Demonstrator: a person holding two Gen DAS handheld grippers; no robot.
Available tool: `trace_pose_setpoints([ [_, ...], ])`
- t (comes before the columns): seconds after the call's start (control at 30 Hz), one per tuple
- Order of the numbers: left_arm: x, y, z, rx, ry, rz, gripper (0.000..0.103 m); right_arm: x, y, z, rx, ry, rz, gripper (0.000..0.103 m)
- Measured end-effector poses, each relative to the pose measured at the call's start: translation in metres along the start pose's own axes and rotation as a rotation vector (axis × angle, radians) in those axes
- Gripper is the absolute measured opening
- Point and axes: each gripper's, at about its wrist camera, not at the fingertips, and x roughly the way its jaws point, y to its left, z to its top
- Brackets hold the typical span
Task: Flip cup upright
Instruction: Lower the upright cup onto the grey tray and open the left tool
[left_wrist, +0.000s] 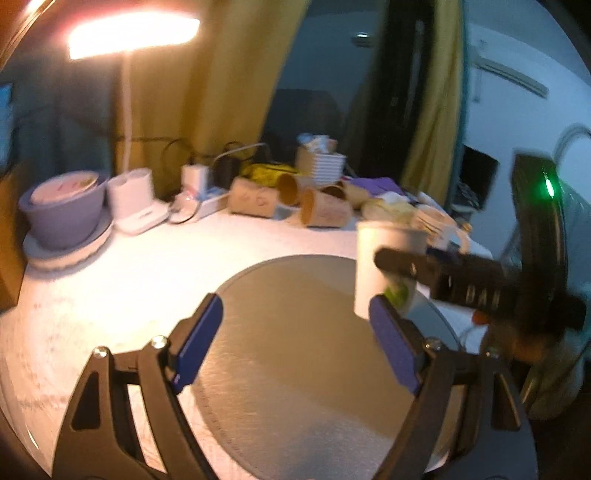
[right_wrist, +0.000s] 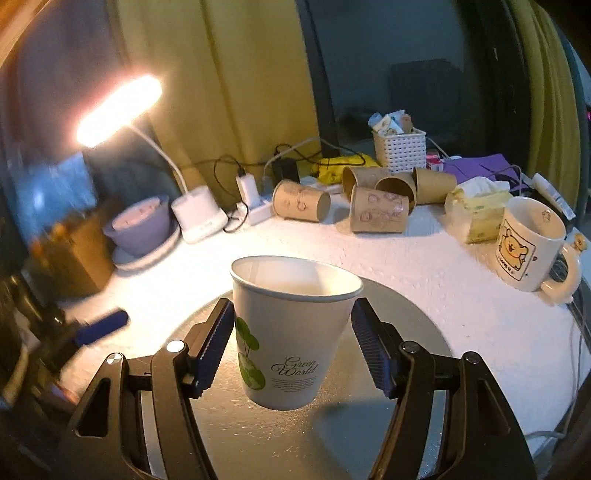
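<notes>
A white paper cup (right_wrist: 291, 332) with green leaf print and "Green World" lettering stands upright, mouth up, on a round grey mat (right_wrist: 295, 435). My right gripper (right_wrist: 293, 347) is around the cup; its blue pads sit beside the cup walls with small gaps, so it looks open. In the left wrist view the cup (left_wrist: 384, 266) is at the right edge of the mat (left_wrist: 295, 369), with the right gripper's fingers (left_wrist: 443, 273) around it. My left gripper (left_wrist: 295, 347) is open and empty above the mat, left of the cup.
Several brown paper cups (right_wrist: 376, 210) lie on their sides at the back. A white bear mug (right_wrist: 528, 243) stands right, beside a tissue pack (right_wrist: 476, 206). A lit desk lamp (right_wrist: 195, 214), a purple bowl (right_wrist: 140, 229), a charger with cables and a white basket (right_wrist: 399, 147) are behind.
</notes>
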Motion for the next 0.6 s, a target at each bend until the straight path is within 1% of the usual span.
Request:
trace_pose_setpoints([
  [0.07,0.0,0.009,0.001,-0.037,0.002,0.013,0.083,0.009,0.007,-0.004,-0.036,-0.003,-0.028,0.069],
  [0.17,0.003,0.018,0.003,-0.072,0.001,0.036,0.083,0.015,0.015,-0.011,-0.073,-0.006,-0.035,0.069],
  [0.27,0.006,0.023,0.002,-0.096,0.012,0.043,0.083,0.017,0.021,-0.015,-0.1,-0.015,-0.046,0.069],
  [0.6,0.007,0.023,0.003,-0.098,0.013,0.045,0.083,0.01,0.021,-0.031,-0.112,-0.015,-0.056,0.07],
])
